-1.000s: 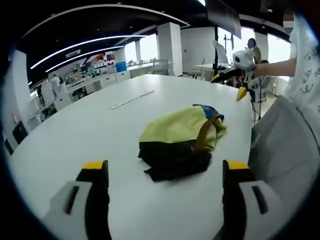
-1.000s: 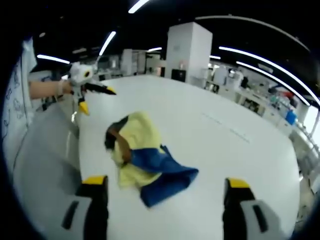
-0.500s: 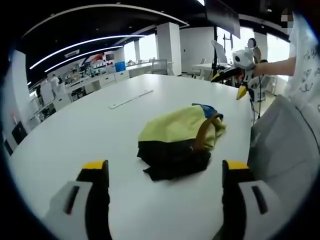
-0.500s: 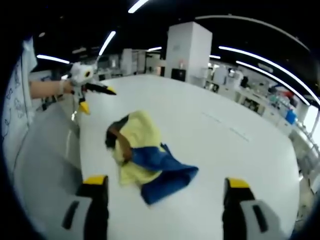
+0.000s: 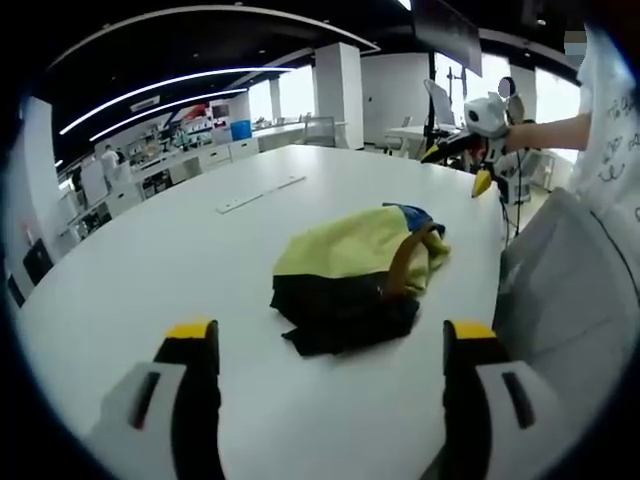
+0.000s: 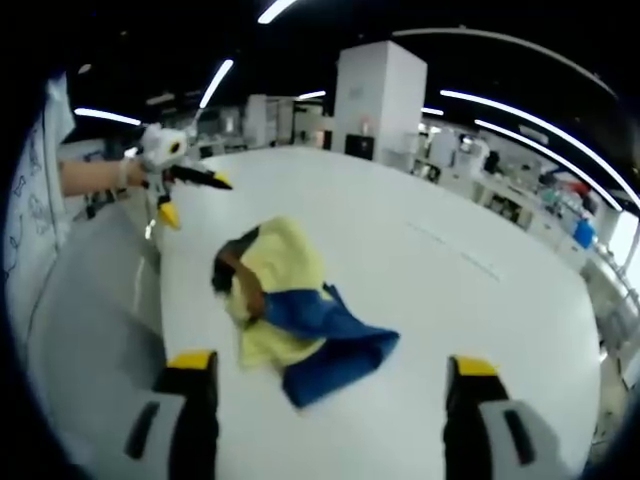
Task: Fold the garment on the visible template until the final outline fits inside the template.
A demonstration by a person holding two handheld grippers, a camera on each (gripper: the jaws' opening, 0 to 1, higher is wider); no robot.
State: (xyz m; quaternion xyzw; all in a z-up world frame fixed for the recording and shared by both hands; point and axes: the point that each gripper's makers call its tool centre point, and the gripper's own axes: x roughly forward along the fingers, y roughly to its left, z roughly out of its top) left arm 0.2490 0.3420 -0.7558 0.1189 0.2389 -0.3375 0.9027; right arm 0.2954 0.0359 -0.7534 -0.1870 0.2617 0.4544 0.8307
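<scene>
Item: one garment (image 5: 352, 282), crumpled in a heap of yellow, black and blue cloth with a brown band, is laid on a white table (image 5: 150, 270). In the left gripper view it is seen ahead of the left gripper (image 5: 330, 345), between the lines of the two jaws and slightly beyond their tips, not touched by them. Its black portion is turned toward this gripper, the yellow portion lies behind it, and a small blue part shows at the far end.

In the right gripper view the same garment (image 6: 290, 310) is seen ahead of the right gripper (image 6: 330, 368), nearer its left jaw, and is not touched. Here the blue portion lies nearest the jaws, the yellow behind it, the black at the far end.

Count: one garment; one table; two grippers, each with two yellow-tipped jaws. No template outline can be made out on the table surface.

Tool state: the left gripper's jaws are held wide apart, and nothing is held between them. The right gripper's jaws are likewise held wide apart and hold nothing. Both are raised above the table.

The right gripper (image 5: 470, 170) is seen in the left gripper view at upper right, held in a person's hand. The left gripper (image 6: 185, 190) is seen in the right gripper view at upper left, likewise held by hand.
</scene>
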